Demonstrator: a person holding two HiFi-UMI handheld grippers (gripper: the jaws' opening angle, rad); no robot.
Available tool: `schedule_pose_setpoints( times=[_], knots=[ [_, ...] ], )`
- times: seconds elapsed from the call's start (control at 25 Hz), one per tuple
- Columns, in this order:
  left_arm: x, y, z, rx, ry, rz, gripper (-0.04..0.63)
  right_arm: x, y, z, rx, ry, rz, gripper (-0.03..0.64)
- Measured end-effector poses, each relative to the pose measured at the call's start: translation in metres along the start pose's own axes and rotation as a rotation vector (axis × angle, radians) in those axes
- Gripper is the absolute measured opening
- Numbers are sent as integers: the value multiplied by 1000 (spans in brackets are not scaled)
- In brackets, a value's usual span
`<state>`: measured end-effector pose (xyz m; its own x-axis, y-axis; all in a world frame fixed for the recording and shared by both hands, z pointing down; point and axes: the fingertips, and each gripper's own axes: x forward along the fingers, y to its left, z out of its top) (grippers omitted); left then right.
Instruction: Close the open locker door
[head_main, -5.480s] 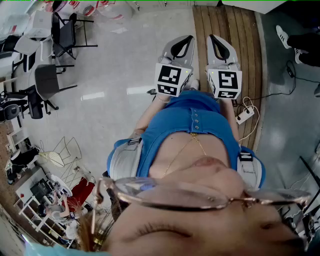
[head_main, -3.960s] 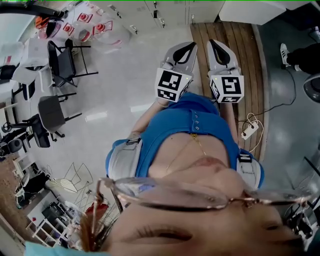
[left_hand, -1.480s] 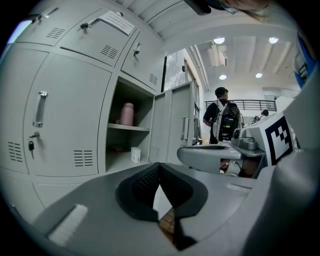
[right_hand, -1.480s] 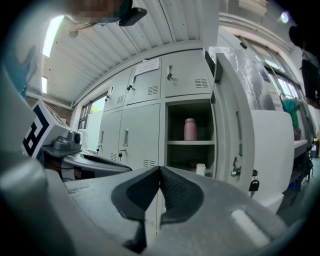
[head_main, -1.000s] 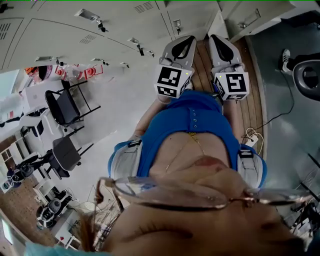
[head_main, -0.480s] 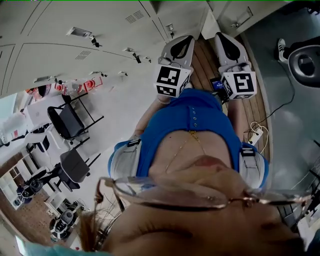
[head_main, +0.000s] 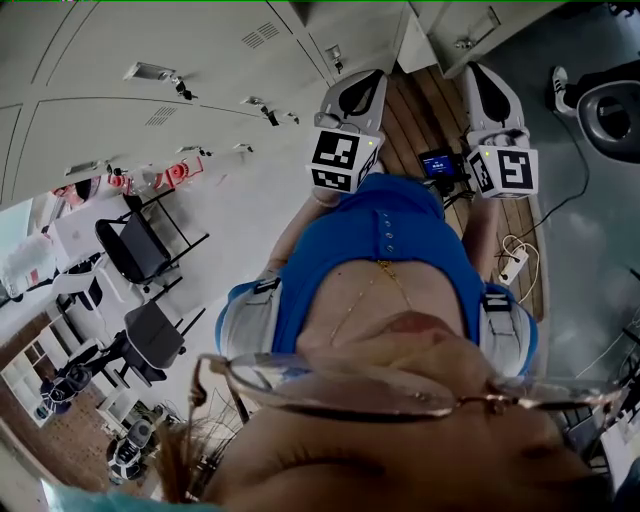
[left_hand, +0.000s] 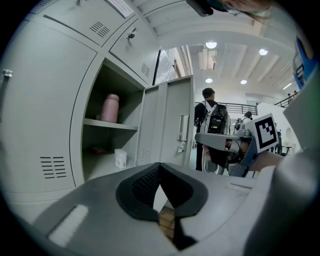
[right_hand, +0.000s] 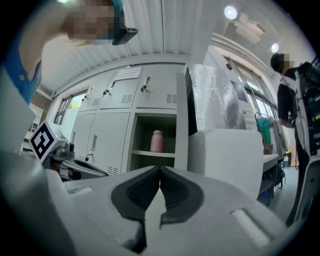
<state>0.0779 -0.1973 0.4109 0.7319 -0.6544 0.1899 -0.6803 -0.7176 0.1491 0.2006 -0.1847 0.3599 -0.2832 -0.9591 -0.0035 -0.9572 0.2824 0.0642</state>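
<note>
Since a second ago the right gripper (head_main: 487, 78) has swung out to the right, away from the left gripper (head_main: 366, 80); then the two were side by side. The locker door (left_hand: 172, 125) stands open, almost straight out from its locker (left_hand: 80, 115), hinged at the right of the opening. Inside, a pink bottle (left_hand: 110, 107) stands on the shelf and a small white jar (left_hand: 120, 158) stands below, both well back from the front. In the left gripper view the right gripper shows beyond the door's free edge, apart from it. Both grippers have their jaws pressed together, with nothing between. I think the danger is a push that lands near the hinge or slides off the smooth panel, leaving the door ajar; too hard a push may make it bounce back. The row of lockers (head_main: 150, 70) also fills more of the head view than before.
</note>
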Motion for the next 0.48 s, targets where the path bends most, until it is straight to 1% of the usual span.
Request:
schedule_pose_setpoints(
  times=[0.12,0.28,0.36,0.48],
  knots=[
    [0,0,-1,-4,-2,-2,-2,-5,-14,4,23,-33,-25,18],
    [-2,3,-3,-1,2,10,-2,-4,-34,3,8,-21,-56,49],
    [-3,2,-3,0,4,11,-2,-3,-41,3,-1,-16,-57,57],
    [-5,1,-3,-1,4,14,-2,0,-46,3,-12,-8,-35,60]
  ],
)
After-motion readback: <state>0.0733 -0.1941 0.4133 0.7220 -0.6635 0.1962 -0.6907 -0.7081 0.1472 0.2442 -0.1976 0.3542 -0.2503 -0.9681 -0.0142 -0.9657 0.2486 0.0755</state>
